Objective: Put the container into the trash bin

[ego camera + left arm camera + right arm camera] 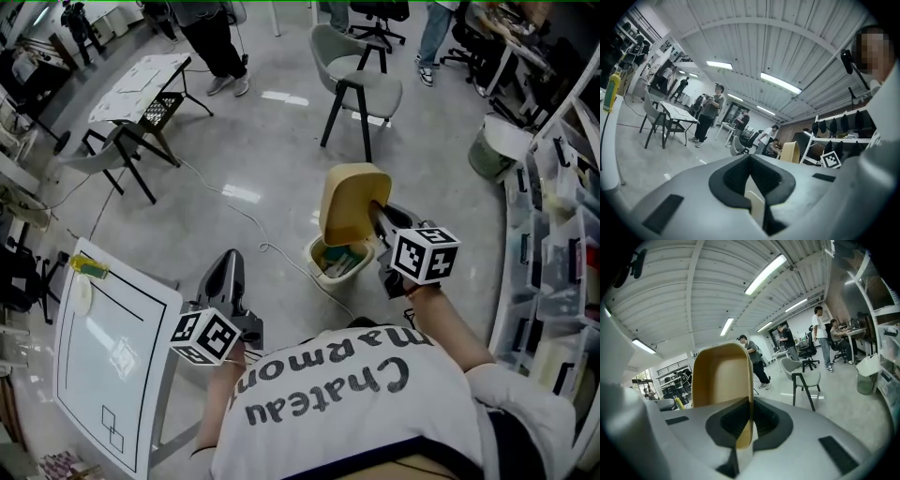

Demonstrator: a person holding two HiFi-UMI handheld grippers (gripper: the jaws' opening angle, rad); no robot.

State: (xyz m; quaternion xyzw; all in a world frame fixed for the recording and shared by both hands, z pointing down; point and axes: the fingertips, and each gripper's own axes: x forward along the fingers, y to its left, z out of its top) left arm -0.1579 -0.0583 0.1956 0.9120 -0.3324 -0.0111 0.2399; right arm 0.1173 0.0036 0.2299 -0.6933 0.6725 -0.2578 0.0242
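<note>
A tan, tray-shaped container (352, 202) stands on edge over the small white trash bin (319, 272) on the floor, which holds other rubbish. My right gripper (378, 211) is shut on the container's rim. In the right gripper view the container (722, 380) rises upright from between the closed jaws of that gripper (751, 404). My left gripper (230, 267) hangs to the left of the bin, apart from it, jaws together and empty. The left gripper view shows its own jaws (750, 159) closed, and the container (790, 152) far off to the right.
A white table (103, 356) with a yellow bottle (89, 267) stands at the left. A cable (272, 248) runs across the floor to the bin. A grey chair (361, 70) stands beyond, shelves with boxes (553, 262) at the right, and people at the back.
</note>
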